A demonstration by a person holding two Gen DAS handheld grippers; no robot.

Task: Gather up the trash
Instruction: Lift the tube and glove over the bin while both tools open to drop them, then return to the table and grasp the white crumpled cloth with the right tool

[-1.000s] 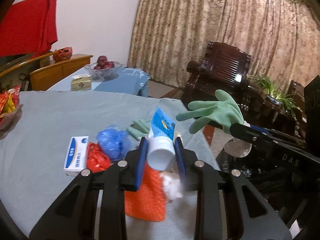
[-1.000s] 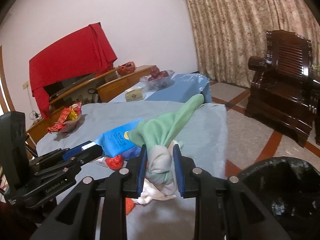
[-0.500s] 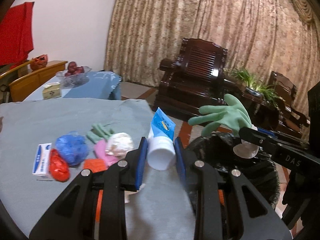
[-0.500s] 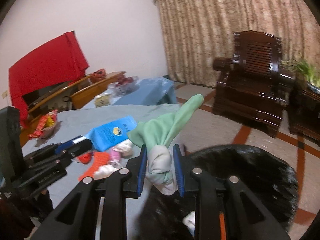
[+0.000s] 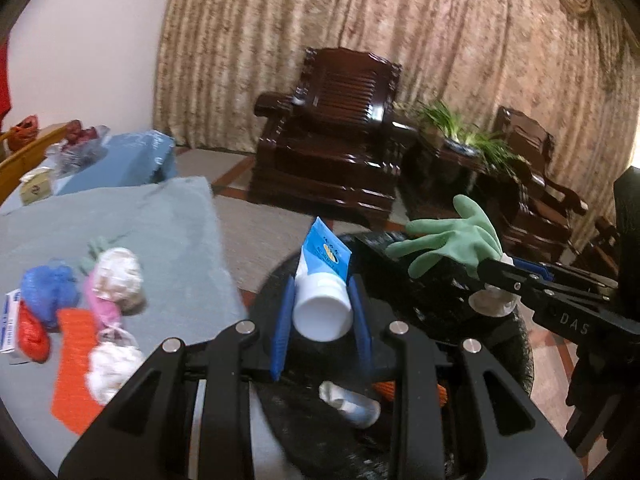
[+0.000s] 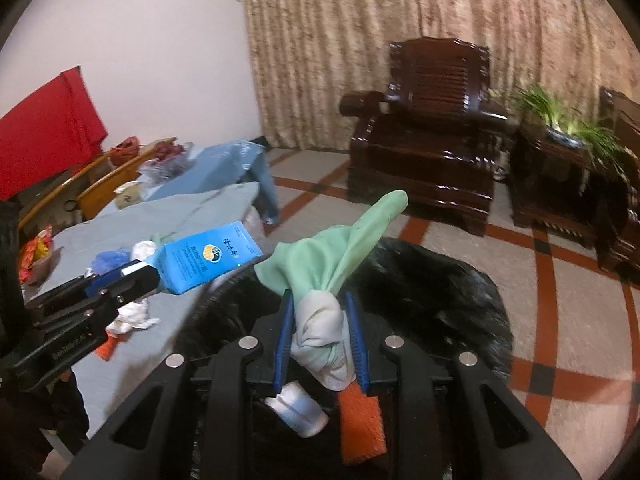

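Note:
My left gripper [image 5: 322, 308] is shut on a blue and white tube [image 5: 323, 280] and holds it over the black-lined trash bin [image 5: 400, 280]. My right gripper [image 6: 320, 328] is shut on a green rubber glove [image 6: 340, 248] and holds it over the same bin [image 6: 440, 292]. The glove also shows in the left wrist view [image 5: 452, 240], and the tube in the right wrist view [image 6: 208, 256]. A white tube [image 5: 352, 400] and an orange piece [image 6: 360, 420] lie inside the bin.
The grey-clothed table [image 5: 168, 220] at left carries a blue bag [image 5: 46, 288], red wrapper [image 5: 34, 332], orange net [image 5: 74, 364], white wads [image 5: 116, 276] and a small box [image 5: 10, 320]. Dark wooden armchairs [image 5: 336, 132] and a plant [image 5: 464, 132] stand behind.
Both grippers have swung right, away from the table, with their loads. They now hang over the bin, and the bin's inside has come into view.

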